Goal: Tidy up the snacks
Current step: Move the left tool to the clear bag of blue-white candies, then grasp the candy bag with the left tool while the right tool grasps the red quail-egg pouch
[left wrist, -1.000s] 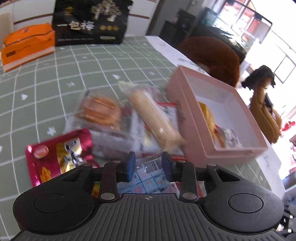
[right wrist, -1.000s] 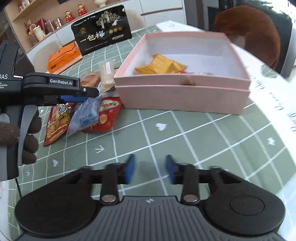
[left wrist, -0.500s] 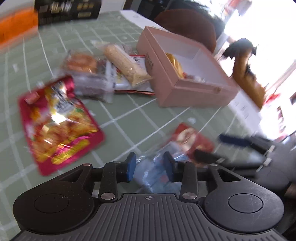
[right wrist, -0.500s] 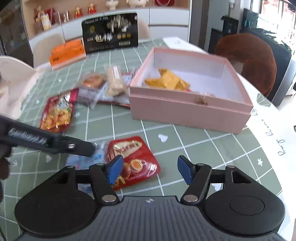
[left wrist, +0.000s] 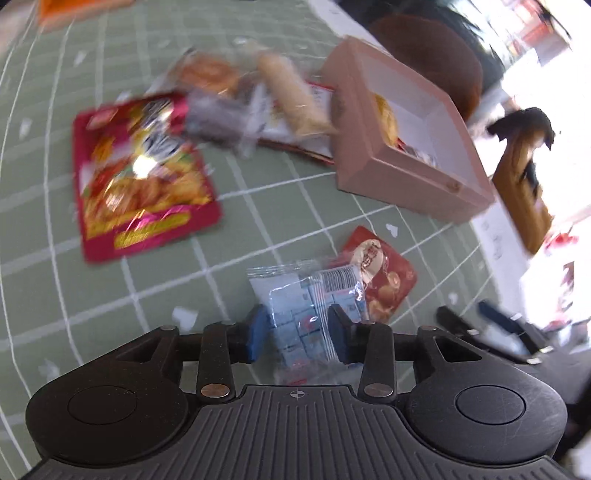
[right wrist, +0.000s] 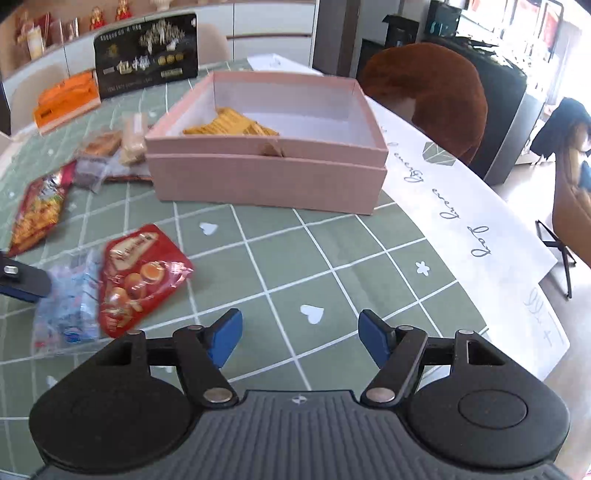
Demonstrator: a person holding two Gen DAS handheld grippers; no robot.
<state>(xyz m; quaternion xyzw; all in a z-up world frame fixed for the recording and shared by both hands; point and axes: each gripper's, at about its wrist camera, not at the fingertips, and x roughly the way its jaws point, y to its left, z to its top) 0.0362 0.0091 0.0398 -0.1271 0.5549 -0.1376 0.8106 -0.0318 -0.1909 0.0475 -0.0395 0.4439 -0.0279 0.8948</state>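
Looking at the soft, crinkly blue packet (left wrist: 310,310) lying between my left gripper's (left wrist: 295,334) just-opened jaws, I would pinch its sealed edge, while the right gripper's (right wrist: 300,338) just-widened jaws are empty.

Home dining room, green grid tablecloth (right wrist: 332,258), brown chair (right wrist: 436,85), cabinet shelf figurines (right wrist: 110,14)

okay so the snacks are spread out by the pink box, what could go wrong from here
1. The clear blue-candy bag lies between the left gripper's just-opened pads and overlaps the red egg snack pouch; a grab may drag both.
2. The right gripper is open over bare tablecloth, holding nothing.
3. The pink box's wall could catch a low-carried packet.
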